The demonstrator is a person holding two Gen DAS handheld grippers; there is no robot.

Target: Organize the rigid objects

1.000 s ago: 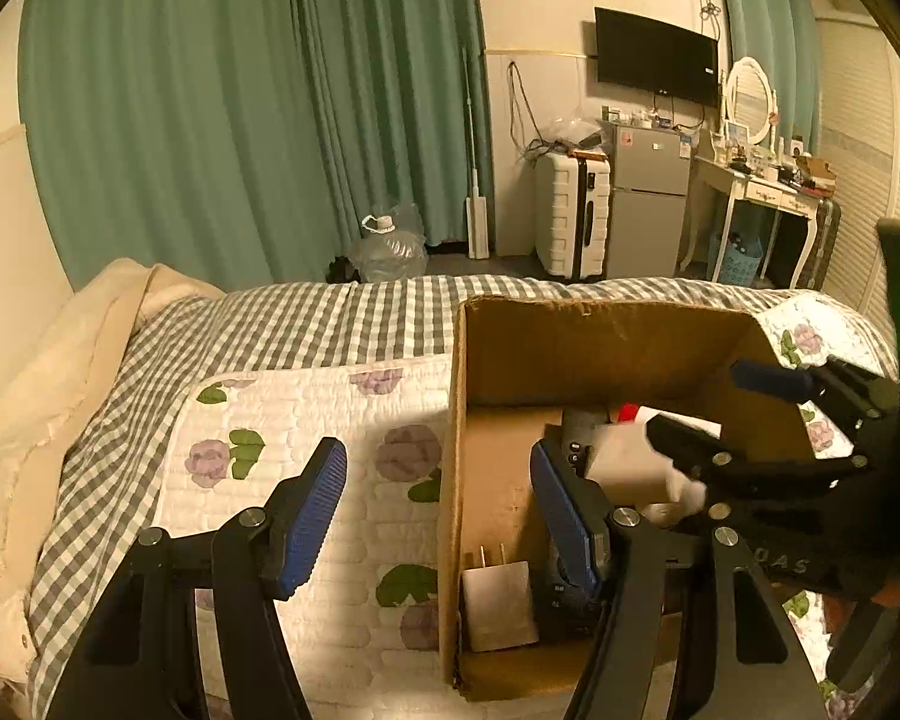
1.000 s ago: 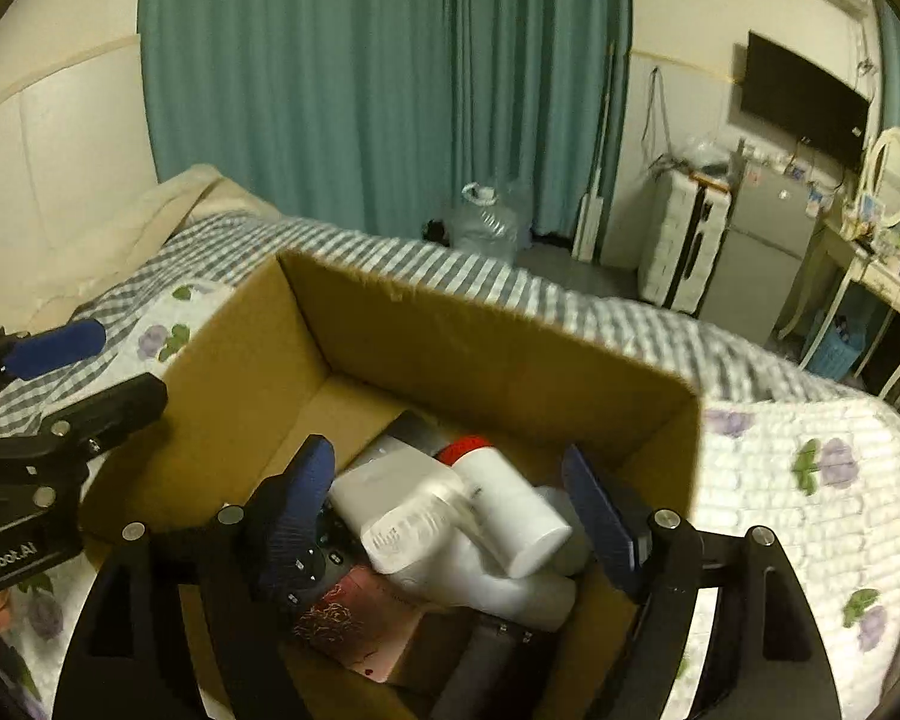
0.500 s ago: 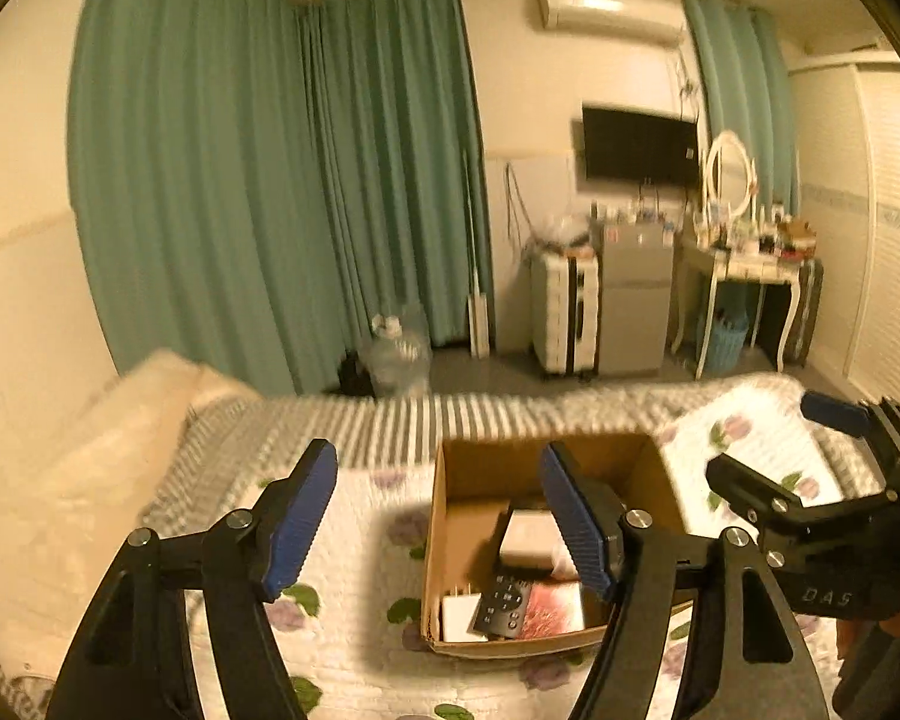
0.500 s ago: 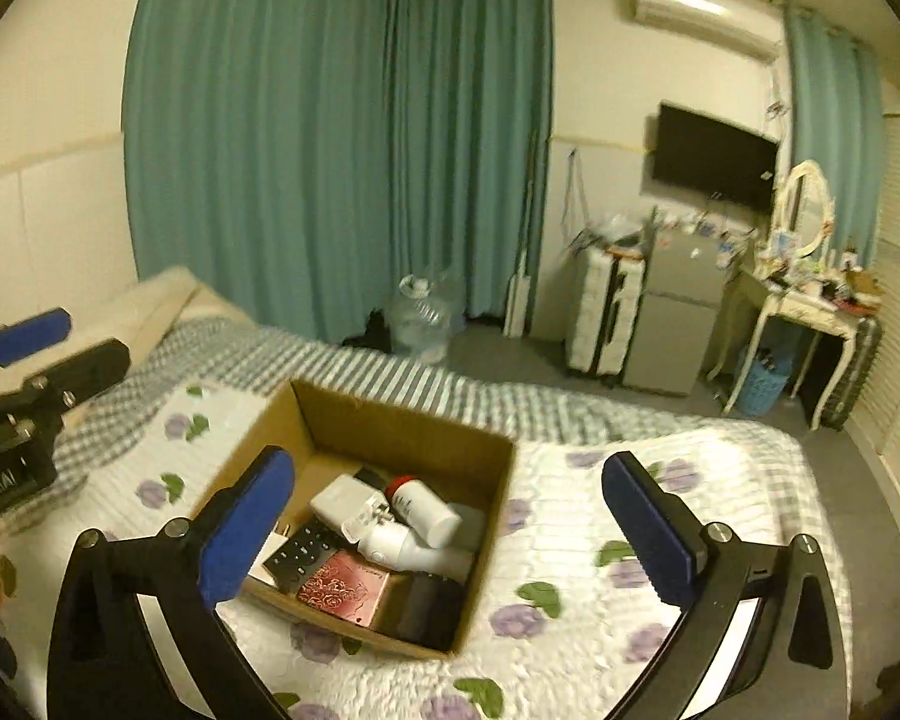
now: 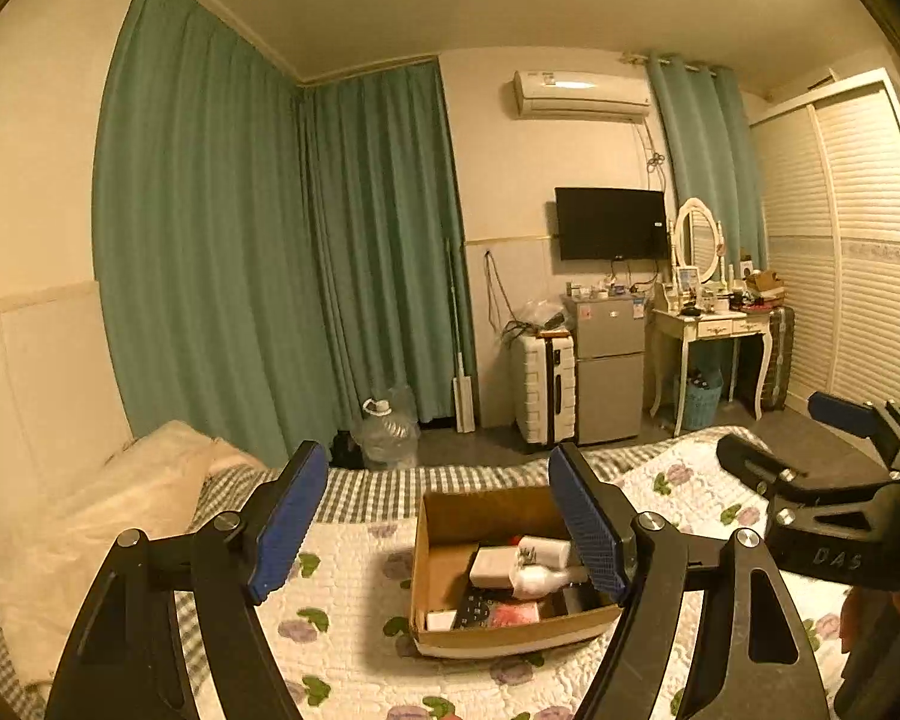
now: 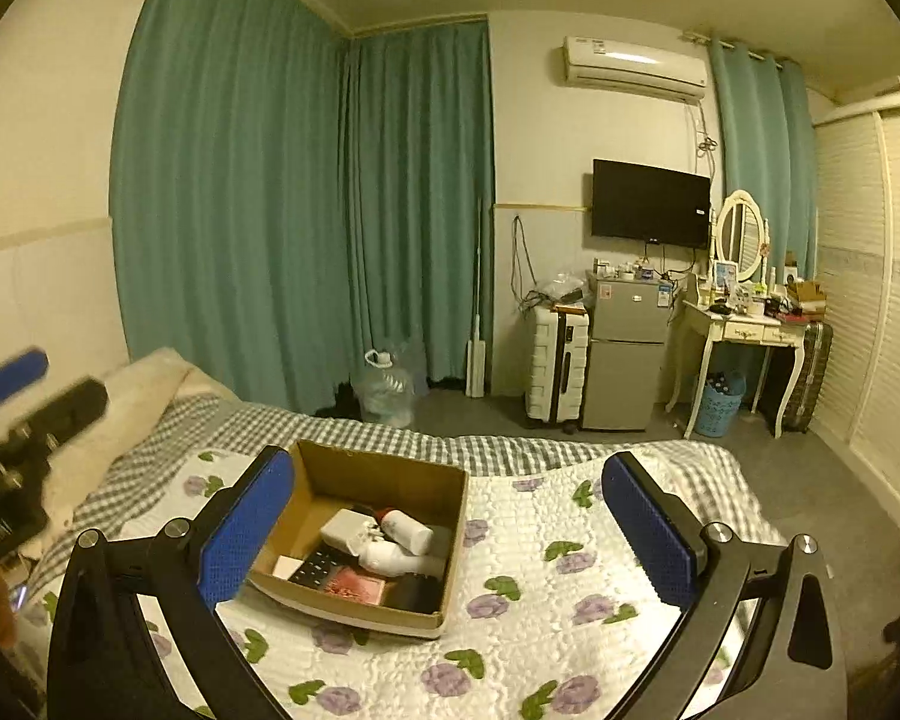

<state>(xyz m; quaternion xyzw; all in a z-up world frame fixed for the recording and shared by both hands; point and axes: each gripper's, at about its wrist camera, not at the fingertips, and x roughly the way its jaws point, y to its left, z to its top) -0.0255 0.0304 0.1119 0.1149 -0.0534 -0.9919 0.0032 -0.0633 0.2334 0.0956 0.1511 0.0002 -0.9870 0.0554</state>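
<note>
An open cardboard box (image 5: pixel 510 639) lies on the flowered quilt, also seen in the right wrist view as the box (image 6: pixel 354 612). Inside lie a white bottle with a red cap (image 6: pixel 405 528), a second white bottle (image 6: pixel 390 558), a white adapter (image 6: pixel 345 525), a black remote (image 6: pixel 318 567) and a pink packet (image 6: pixel 354 585). My left gripper (image 5: pixel 435 462) hangs well above and short of the box, its jaws opening with nothing between them. My right gripper (image 6: pixel 448 462) is held wide open and empty, equally far back from the box.
The bed's quilt (image 6: pixel 570 630) spreads around the box, with a cream pillow (image 5: pixel 120 510) at the left. Beyond the bed stand a water jug (image 6: pixel 387 387), a white suitcase (image 6: pixel 555 369), a small fridge (image 6: pixel 627 348) and a dressing table (image 6: pixel 744 330).
Both grippers have drawn back and risen, so the box looks small and far. The right jaws went from around the white bottle to wide open; the bottle lies in the box.
</note>
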